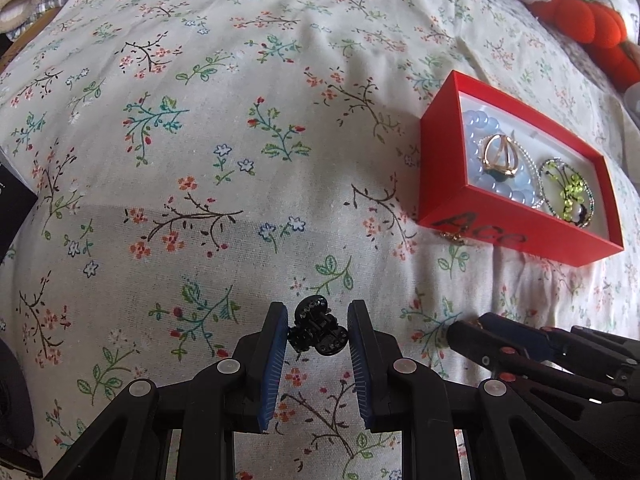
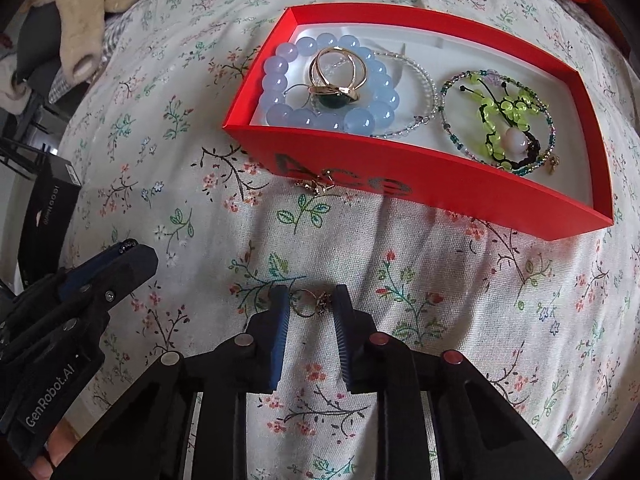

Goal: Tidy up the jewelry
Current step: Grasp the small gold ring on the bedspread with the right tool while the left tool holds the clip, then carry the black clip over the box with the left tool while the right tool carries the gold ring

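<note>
Left gripper: the left gripper [image 1: 318, 334] has its two blue pads pressed on a small black hair clip [image 1: 317, 332]. The clip sits between the fingertips, above the bedsheet.
Right gripper: the right gripper [image 2: 312, 304] has its jaws closed on a thin gold ring [image 2: 310, 303] with a dark bit on top. The ring is held near the tips of the pads.
Red box: the red box [image 2: 420, 184] lies on the bed with no lid on. It has black letters on its near wall. It is ahead of the right gripper and off to the right of the left gripper [image 1: 516, 236].
Inside the box, left part: a blue bead bracelet [image 2: 280, 114] lies in a circle. A big gold ring with a green stone [image 2: 338, 80] rests on top of it. A thin clear bead string [image 2: 428, 88] loops just beside them.
Inside the box, right part: a green bead bracelet [image 2: 504, 116] with a pale round bead lies there, inside a ring of tiny beads.
Outside the box: a small gold piece [image 2: 316, 186] lies on the sheet, touching the near wall of the box. I cannot tell what kind it is.
Bedsheet: the flowery bedsheet [image 1: 200, 140] is white with little twigs and blossoms.
Far corner: an orange plush toy [image 1: 592, 28] lies well apart from the box.
Left edge: a black box [image 2: 48, 208] lies at the side of the bed.
</note>
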The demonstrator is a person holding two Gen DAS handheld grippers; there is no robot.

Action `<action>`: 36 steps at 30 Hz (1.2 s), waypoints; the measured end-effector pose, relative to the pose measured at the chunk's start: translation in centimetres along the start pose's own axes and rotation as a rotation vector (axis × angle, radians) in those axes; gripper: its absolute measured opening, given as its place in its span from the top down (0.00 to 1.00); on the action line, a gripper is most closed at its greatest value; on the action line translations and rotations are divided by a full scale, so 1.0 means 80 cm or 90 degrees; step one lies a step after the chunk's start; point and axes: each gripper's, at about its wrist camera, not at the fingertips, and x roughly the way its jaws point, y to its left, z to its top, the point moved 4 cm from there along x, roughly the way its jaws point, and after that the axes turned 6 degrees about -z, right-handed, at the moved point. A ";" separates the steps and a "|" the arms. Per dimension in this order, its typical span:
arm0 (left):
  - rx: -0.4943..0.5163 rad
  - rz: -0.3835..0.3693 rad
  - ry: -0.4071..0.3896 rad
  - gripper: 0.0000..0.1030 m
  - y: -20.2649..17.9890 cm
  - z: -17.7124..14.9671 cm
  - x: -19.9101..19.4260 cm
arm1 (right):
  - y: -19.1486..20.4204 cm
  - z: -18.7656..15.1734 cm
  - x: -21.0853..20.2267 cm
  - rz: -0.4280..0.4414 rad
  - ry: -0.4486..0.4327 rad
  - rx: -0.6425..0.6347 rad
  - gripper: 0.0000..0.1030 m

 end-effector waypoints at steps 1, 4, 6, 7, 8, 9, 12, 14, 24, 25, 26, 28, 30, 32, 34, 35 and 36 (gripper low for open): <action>0.000 0.000 0.000 0.76 0.000 0.000 0.000 | 0.000 0.000 0.000 -0.001 0.000 -0.001 0.77; -0.001 0.001 0.001 0.76 -0.001 0.000 0.000 | 0.000 0.001 0.000 0.000 -0.003 -0.003 0.78; -0.001 0.002 0.001 0.76 -0.002 0.000 0.001 | -0.001 0.001 -0.002 0.001 -0.005 -0.003 0.78; -0.001 0.002 0.001 0.76 -0.004 0.001 0.001 | -0.002 0.001 -0.003 0.002 -0.006 -0.002 0.78; 0.000 0.002 0.001 0.76 -0.004 0.001 0.002 | -0.002 0.002 -0.004 0.003 -0.007 -0.002 0.78; 0.000 0.002 0.000 0.76 -0.005 0.001 0.002 | -0.004 0.000 -0.006 0.004 -0.009 -0.001 0.78; -0.002 0.001 -0.002 0.76 -0.006 0.002 0.002 | -0.010 -0.002 -0.014 0.009 -0.016 0.001 0.78; -0.004 -0.001 -0.004 0.76 -0.007 0.002 0.001 | -0.016 -0.002 -0.020 0.012 -0.021 0.005 0.78; -0.009 -0.030 -0.026 0.76 -0.026 0.014 -0.007 | -0.058 0.002 -0.058 0.033 -0.058 0.055 0.79; -0.009 -0.034 -0.030 0.76 -0.029 0.015 -0.009 | -0.064 0.002 -0.063 0.036 -0.063 0.061 0.79; -0.009 -0.038 -0.034 0.76 -0.032 0.016 -0.010 | -0.069 0.002 -0.068 0.039 -0.068 0.067 0.79; -0.008 -0.048 -0.043 0.76 -0.038 0.018 -0.014 | -0.080 0.002 -0.077 0.044 -0.078 0.079 0.79; -0.007 -0.059 -0.054 0.76 -0.045 0.021 -0.017 | -0.091 0.001 -0.087 0.047 -0.089 0.089 0.79; 0.000 -0.070 -0.067 0.76 -0.054 0.024 -0.021 | -0.102 0.001 -0.095 0.048 -0.099 0.097 0.79; 0.007 -0.079 -0.077 0.76 -0.063 0.026 -0.023 | -0.111 0.001 -0.102 0.051 -0.108 0.105 0.79; 0.009 -0.084 -0.080 0.76 -0.068 0.027 -0.024 | -0.114 0.003 -0.104 0.052 -0.112 0.110 0.79; 0.011 -0.089 -0.084 0.76 -0.072 0.028 -0.024 | -0.119 0.002 -0.107 0.053 -0.114 0.114 0.79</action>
